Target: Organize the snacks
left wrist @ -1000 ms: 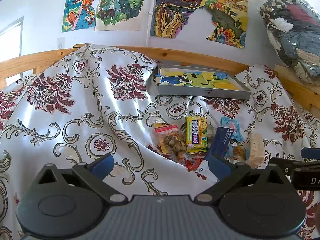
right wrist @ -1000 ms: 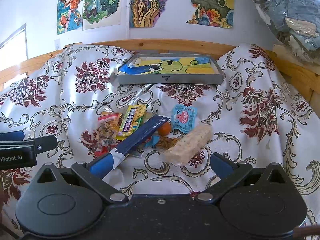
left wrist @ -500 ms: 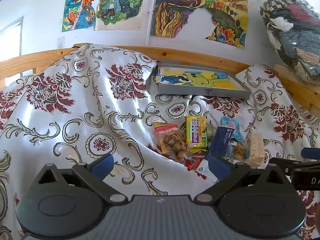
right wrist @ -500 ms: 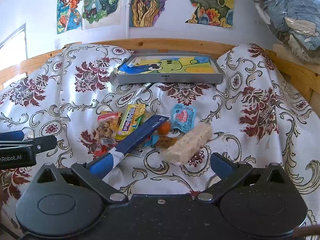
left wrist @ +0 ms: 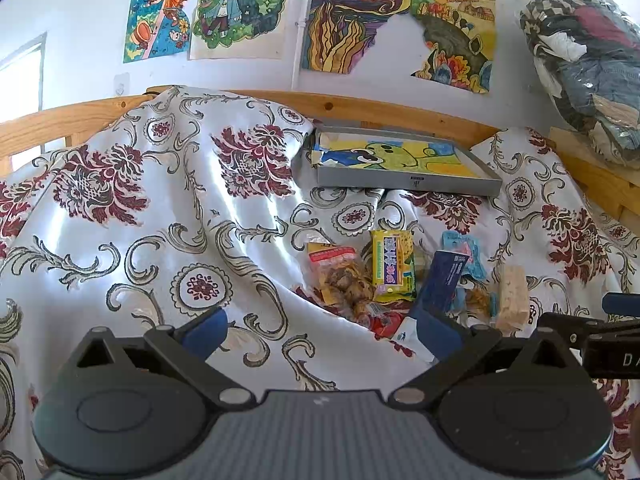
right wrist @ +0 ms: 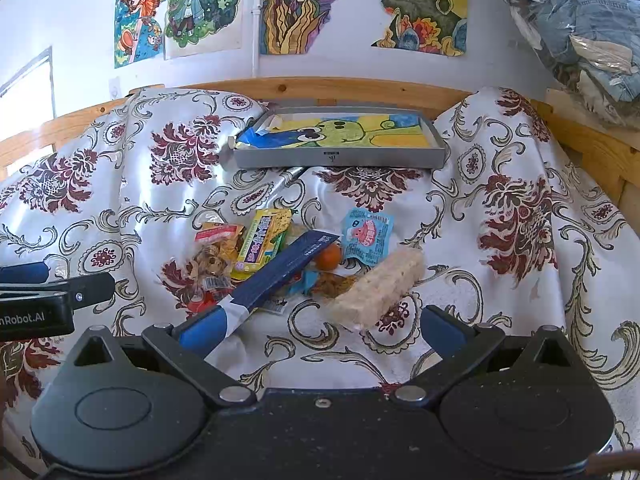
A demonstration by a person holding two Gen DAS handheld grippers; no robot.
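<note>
Bedspread (right wrist: 500, 168), floral, carries the snack pile (right wrist: 288, 260) ahead of both wide-open, empty jaws. Right gripper (right wrist: 320, 330) is best advanced to the rice bar (right wrist: 380, 286), nearest its jaws; tray (right wrist: 340, 158) lies beyond.

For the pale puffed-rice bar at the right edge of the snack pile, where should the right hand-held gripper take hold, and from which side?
Grip the puffed-rice bar across its narrow width near the middle, coming from above with the right hand-held gripper. It lies flat and diagonal on the cloth; its right long side looks clear, the left abuts other snacks. It may crumble, so squeeze lightly.
</note>
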